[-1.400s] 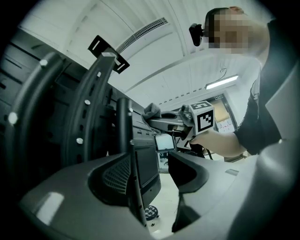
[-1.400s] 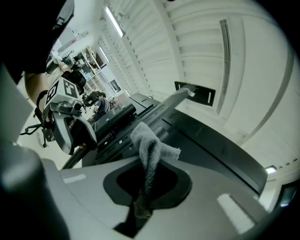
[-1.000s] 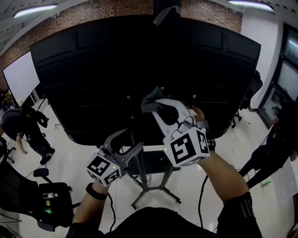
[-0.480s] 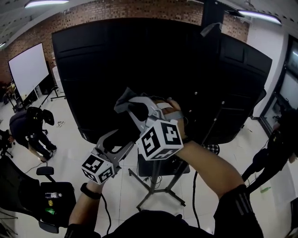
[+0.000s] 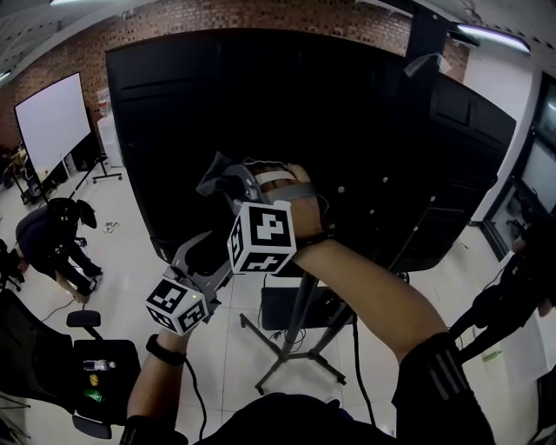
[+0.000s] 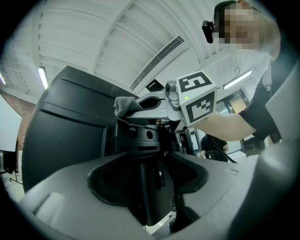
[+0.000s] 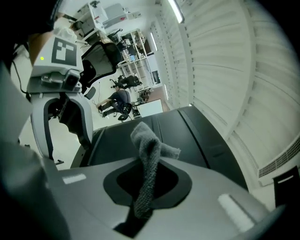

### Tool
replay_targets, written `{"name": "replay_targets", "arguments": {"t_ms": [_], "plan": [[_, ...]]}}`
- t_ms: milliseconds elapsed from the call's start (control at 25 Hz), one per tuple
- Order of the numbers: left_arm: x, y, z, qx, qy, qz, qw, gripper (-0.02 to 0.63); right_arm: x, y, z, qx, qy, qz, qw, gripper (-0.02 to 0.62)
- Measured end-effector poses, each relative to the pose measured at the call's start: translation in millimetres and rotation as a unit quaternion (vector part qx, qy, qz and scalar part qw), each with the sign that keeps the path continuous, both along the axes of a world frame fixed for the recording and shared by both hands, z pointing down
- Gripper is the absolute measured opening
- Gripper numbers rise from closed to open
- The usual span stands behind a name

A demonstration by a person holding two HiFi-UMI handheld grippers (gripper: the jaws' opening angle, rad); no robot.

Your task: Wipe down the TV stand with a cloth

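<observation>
The grey cloth (image 5: 214, 176) is pinched in my right gripper (image 5: 228, 184), held up before the big black back panel (image 5: 365, 148) of the screen; whether it touches cannot be told. In the right gripper view the cloth (image 7: 150, 140) sticks out past the shut jaws of my right gripper (image 7: 145, 187). My left gripper (image 5: 208, 249) hangs lower and to the left, fingers apart and holding nothing. It points up along the stand's black pole (image 6: 149, 187). The stand's pole (image 5: 300, 304) and splayed legs (image 5: 261, 375) stand below my right forearm.
A person (image 5: 52, 230) crouches on the white floor at the left, near a white board (image 5: 50, 117). A black chair (image 5: 91, 369) sits at the bottom left. Another person (image 5: 512, 304) stands at the right edge. A brick wall (image 5: 174, 22) runs behind the screen.
My right gripper has carried the cloth leftward and slightly up across the black panel. The left gripper has stayed low, drifting a little left.
</observation>
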State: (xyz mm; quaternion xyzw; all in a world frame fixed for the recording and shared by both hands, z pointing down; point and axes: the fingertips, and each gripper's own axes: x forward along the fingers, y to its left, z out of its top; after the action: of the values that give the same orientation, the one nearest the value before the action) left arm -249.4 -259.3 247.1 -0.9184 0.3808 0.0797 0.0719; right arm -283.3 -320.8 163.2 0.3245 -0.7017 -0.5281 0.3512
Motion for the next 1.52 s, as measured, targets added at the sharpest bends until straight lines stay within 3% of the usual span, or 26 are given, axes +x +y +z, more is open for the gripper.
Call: {"name": "replay_targets", "arguments": {"t_ms": [360, 1080, 1240, 1520], "plan": [[10.6, -9.4, -1.1, 0.002, 0.013, 0.026, 0.9996, 0.272, 9.4, -16.1, 4.3, 0.041, 0.072, 0.043, 0.996, 0.022], [60.3, -14.6, 6.5, -0.002, 0.017, 0.095, 0.9954, 0.27, 109.2, -16.1, 9.9, 0.059, 0.165, 0.166, 0.97, 0.023], [57.9, -14.0, 9.1, -0.008, 0.017, 0.091, 0.9957, 0.27, 103.5, -5.4, 10.1, 0.05, 0.14, 0.143, 0.978, 0.021], [37.5, -15.7, 18.3, -0.019, 0.024, 0.068, 0.9972, 0.27, 37.9, 12.0, 31.4, 0.005, 0.104, 0.057, 0.993, 0.022]]}}
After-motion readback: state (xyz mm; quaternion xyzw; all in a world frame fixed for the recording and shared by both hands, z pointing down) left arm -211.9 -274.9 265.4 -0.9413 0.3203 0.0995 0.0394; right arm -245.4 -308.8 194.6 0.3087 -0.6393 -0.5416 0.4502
